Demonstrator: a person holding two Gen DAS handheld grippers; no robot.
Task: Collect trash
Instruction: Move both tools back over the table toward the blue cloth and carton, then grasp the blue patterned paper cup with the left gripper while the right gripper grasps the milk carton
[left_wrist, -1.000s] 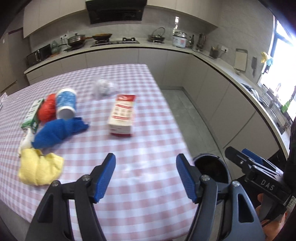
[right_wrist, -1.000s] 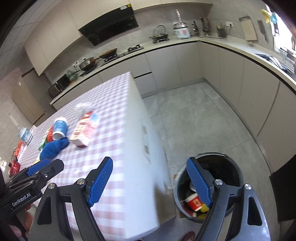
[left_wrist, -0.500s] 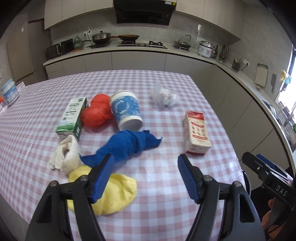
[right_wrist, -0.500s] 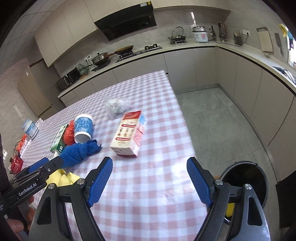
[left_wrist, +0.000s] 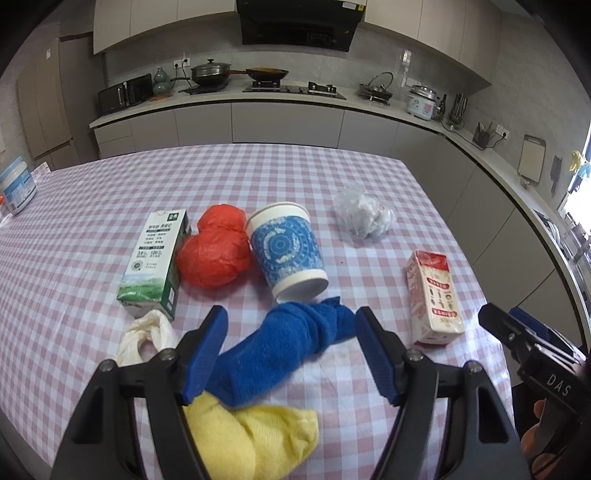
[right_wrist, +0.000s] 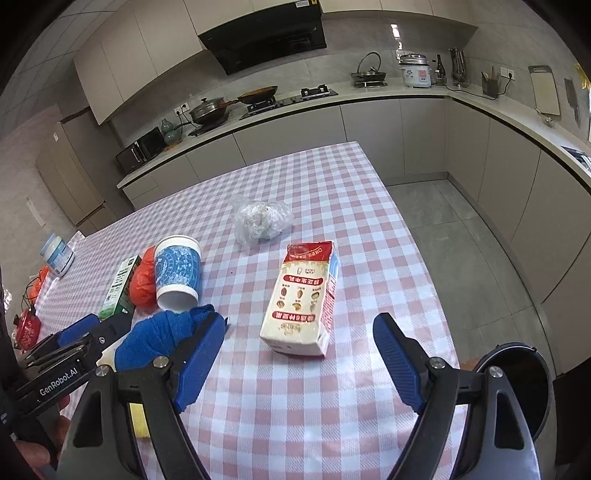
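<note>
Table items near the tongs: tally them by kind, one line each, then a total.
Cartons: 2, green and red-and-white
Cups: 1, blue paper cup
Cloths: 3, blue, yellow, white
Bags: 2, red and clear
Total: 8

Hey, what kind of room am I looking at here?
A home kitchen, most likely: a range hood hangs over a gas stove with pans, a rice cooker stands on the counter, and a checked tablecloth covers the table.
</note>
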